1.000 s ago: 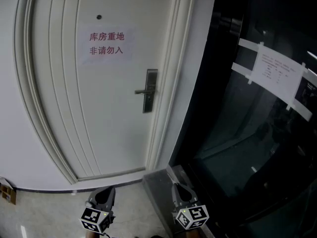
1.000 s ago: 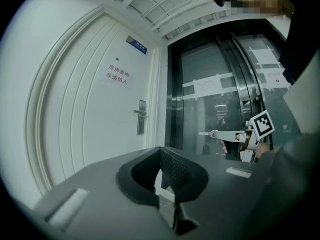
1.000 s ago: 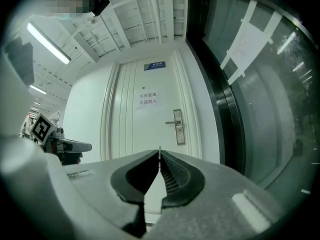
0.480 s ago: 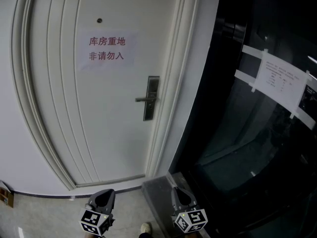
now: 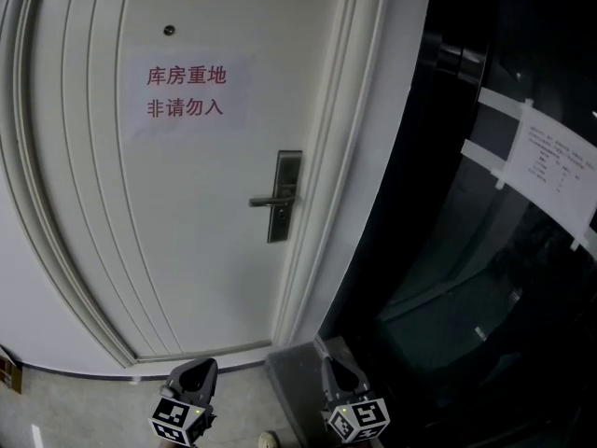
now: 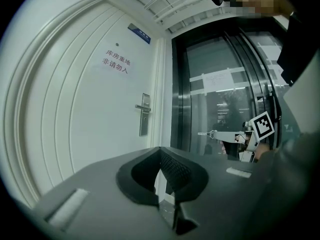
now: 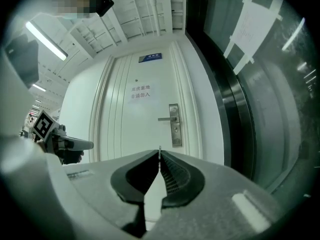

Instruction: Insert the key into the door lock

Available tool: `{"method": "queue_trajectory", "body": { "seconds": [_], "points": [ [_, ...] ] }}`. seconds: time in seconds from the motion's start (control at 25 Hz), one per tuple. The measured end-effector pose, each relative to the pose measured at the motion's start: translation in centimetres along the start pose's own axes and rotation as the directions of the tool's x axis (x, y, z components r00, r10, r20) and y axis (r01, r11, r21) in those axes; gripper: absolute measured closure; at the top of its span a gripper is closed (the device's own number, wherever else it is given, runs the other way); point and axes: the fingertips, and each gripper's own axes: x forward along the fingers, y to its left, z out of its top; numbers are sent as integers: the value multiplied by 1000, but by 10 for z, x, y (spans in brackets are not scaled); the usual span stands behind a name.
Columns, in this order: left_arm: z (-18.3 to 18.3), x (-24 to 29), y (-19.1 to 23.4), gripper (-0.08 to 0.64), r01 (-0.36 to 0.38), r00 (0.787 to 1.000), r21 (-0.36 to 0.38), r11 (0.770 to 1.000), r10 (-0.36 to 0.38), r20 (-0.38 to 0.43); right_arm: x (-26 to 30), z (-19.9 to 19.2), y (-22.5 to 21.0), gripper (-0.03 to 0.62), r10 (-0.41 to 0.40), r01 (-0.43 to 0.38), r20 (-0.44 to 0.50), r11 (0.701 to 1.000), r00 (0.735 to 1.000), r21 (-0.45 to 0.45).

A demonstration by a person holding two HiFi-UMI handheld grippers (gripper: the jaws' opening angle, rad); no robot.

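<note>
The white door (image 5: 187,203) carries a metal lock plate (image 5: 283,197) with a lever handle (image 5: 266,200) pointing left. Both grippers are held level, well short of the door. My right gripper (image 5: 334,367) is shut on a thin key (image 7: 160,148) that pokes out past its tips. In the right gripper view the lock plate (image 7: 174,119) stands just right of the key and farther off. The left gripper view shows the key (image 6: 204,133) from the side. My left gripper (image 5: 199,370) is shut and holds nothing; its tips (image 6: 160,150) meet.
A paper sign with red characters (image 5: 185,90) is stuck to the door. A dark glass wall (image 5: 466,278) with a taped paper notice (image 5: 550,161) stands right of the door frame. A small cardboard box (image 5: 7,371) lies at the wall's foot, far left.
The door and lock plate have grown larger and nearer in the head view. Both grippers have come toward the door together, side by side, with their jaws unchanged.
</note>
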Motion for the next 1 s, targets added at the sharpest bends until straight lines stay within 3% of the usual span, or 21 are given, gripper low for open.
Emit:
{"method": "queue_trajectory", "body": {
  "seconds": [0.36,1.0],
  "points": [
    [7,61,19,557,-22,1000,-7,1000,22,6,61,-1,-37,581,34,-34,-24,999,999,7],
    [20,142,37,557,-84,996,15,996,84,-6,144,10,-83,581,120,-120,29,993,992,9]
  ]
}}
